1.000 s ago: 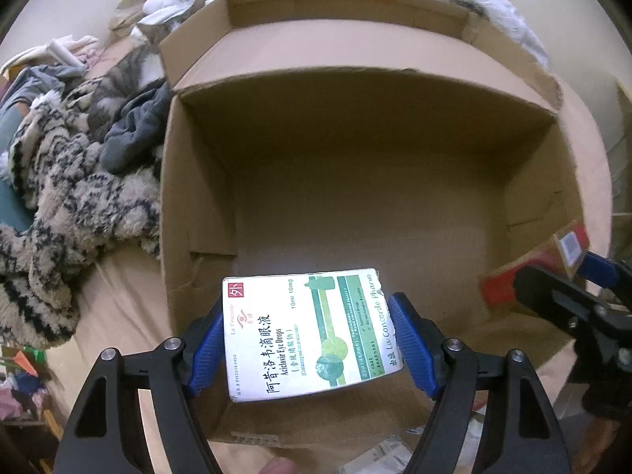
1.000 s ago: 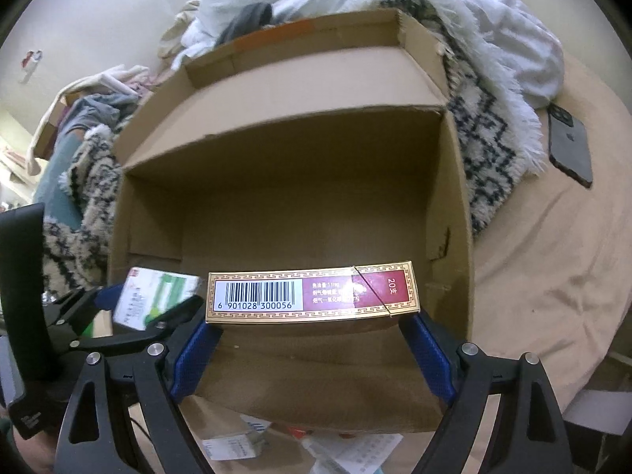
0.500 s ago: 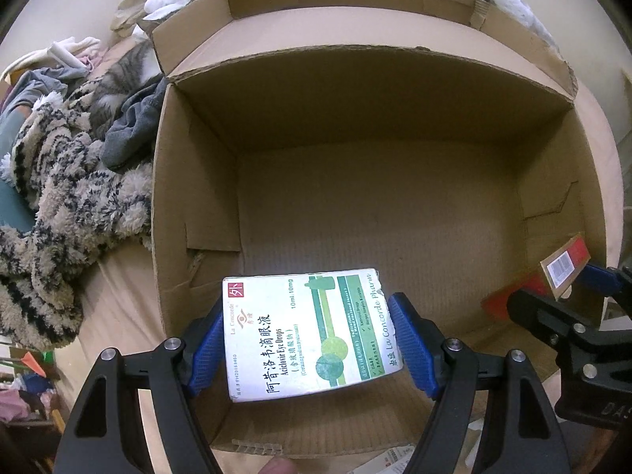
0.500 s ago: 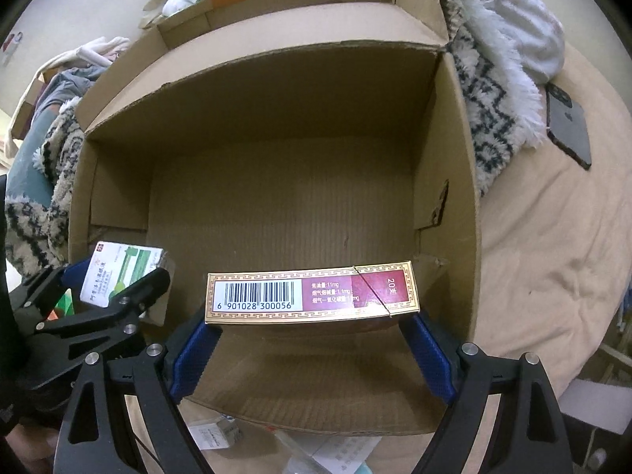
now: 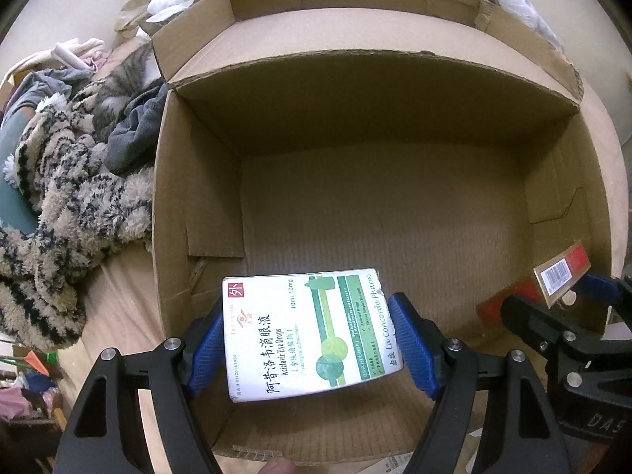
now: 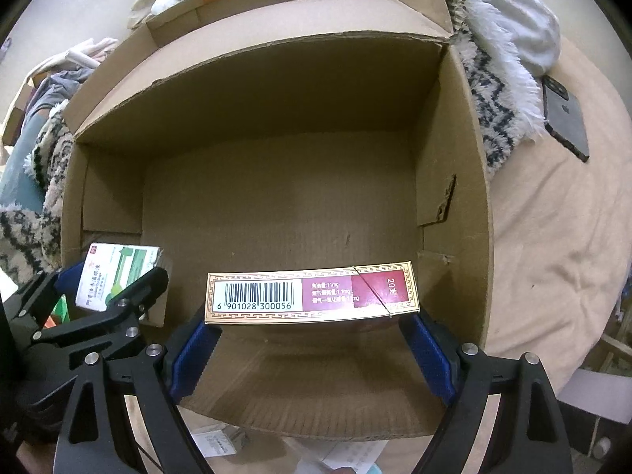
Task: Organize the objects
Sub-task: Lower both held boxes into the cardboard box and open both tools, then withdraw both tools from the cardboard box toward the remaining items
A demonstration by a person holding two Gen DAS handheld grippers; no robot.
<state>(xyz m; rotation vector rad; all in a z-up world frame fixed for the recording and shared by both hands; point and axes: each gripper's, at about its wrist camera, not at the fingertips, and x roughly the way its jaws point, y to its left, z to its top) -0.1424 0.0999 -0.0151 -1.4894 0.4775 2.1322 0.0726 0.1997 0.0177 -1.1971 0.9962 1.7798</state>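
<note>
Hidden: the cigarette pack's [image 6: 310, 292] broad faces; I see only its barcode edge.
Left gripper [image 5: 312, 349]: my blue pads are clamped on the eye drops box [image 5: 310, 333], printed face up, long axis 3 to 9 o'clock.
Right gripper [image 6: 310, 349]: clamped on the pack's ends, long axis 3 to 9 o'clock.
Place: both held over the near edge of the open cardboard box [image 5: 375, 110], which sits on the bed [image 6: 553, 237].
At 2 o'clock: a phone [image 6: 565, 118] beside a fringed blanket [image 6: 493, 79].

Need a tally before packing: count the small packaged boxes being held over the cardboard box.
2. The eye drops box is in the left gripper; the cigarette pack is in the right gripper, both above the cardboard box.
</note>
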